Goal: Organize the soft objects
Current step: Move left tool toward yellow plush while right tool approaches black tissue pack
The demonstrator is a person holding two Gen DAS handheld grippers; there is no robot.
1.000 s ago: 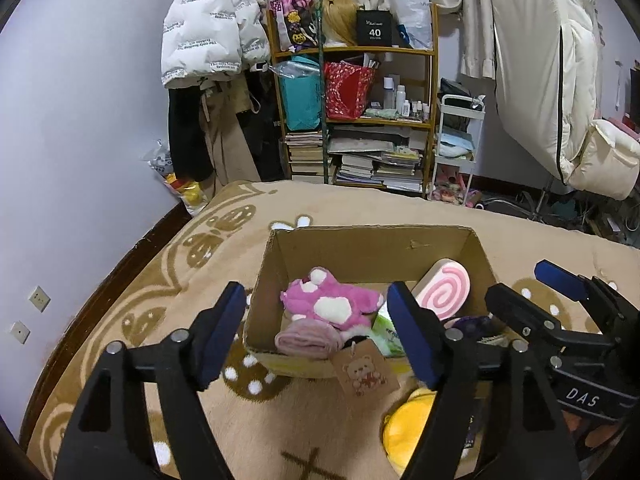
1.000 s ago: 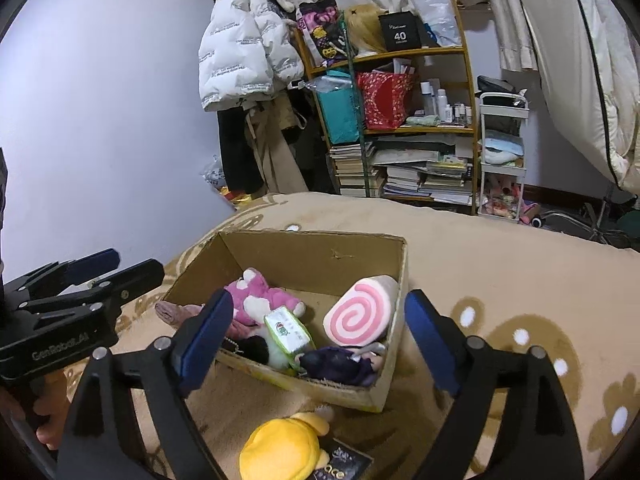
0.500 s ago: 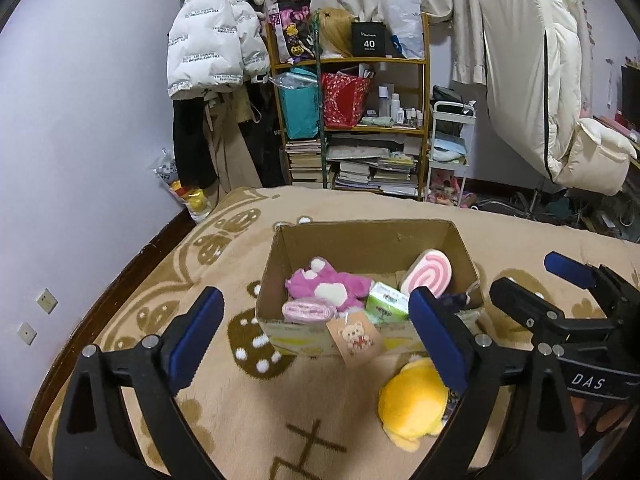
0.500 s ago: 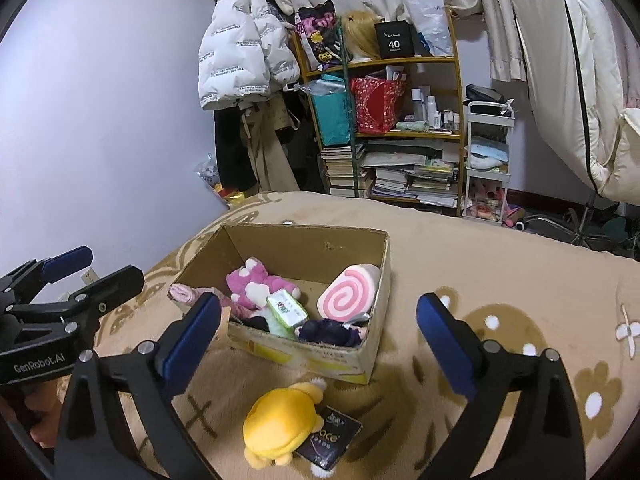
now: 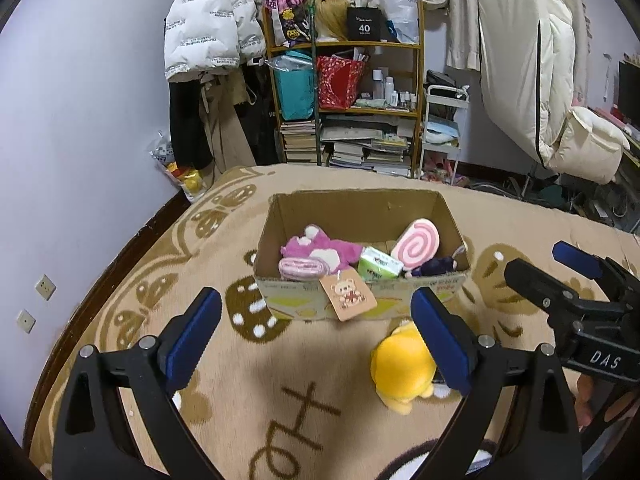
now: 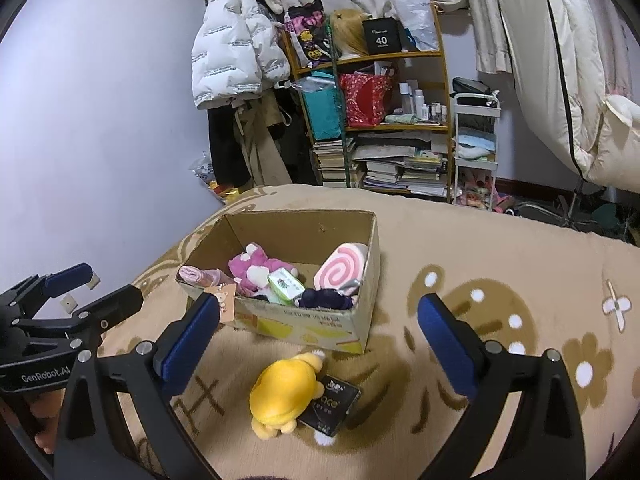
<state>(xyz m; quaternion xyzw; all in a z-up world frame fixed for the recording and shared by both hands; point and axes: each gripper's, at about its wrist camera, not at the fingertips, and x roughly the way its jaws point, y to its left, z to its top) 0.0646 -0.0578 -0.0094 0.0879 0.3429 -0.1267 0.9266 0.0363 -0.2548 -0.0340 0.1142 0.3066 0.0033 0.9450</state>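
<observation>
A cardboard box point(image 5: 360, 300) point(image 6: 360, 280) sits on the patterned beige blanket. It holds a pink plush point(image 5: 316, 246) point(image 6: 256, 266), a rolled pink cloth point(image 5: 300, 269) with a bear tag over the front wall, a green tissue pack point(image 5: 378, 266) point(image 6: 285, 286), a pink swirl cushion point(image 5: 416, 244) point(image 6: 344, 270) and a dark purple item point(image 6: 326, 300). A yellow plush point(image 5: 402, 368) point(image 6: 286, 390) lies in front of the box beside a black packet point(image 6: 330, 406). My left gripper point(image 5: 316, 336) and right gripper point(image 6: 318, 340) are open and empty, held back from the box.
A shelf point(image 5: 348, 100) with books, bags and bottles stands at the back wall. A white puffer jacket point(image 5: 208, 36) hangs to its left. A white cart point(image 5: 442, 132) and a cream duvet point(image 5: 532, 68) are at the right. The blanket edge drops off at the left.
Both grippers have drawn back from the box, which now looks smaller and farther. The rolled pink cloth now rests at the box's front left. The yellow plush has come fully into view.
</observation>
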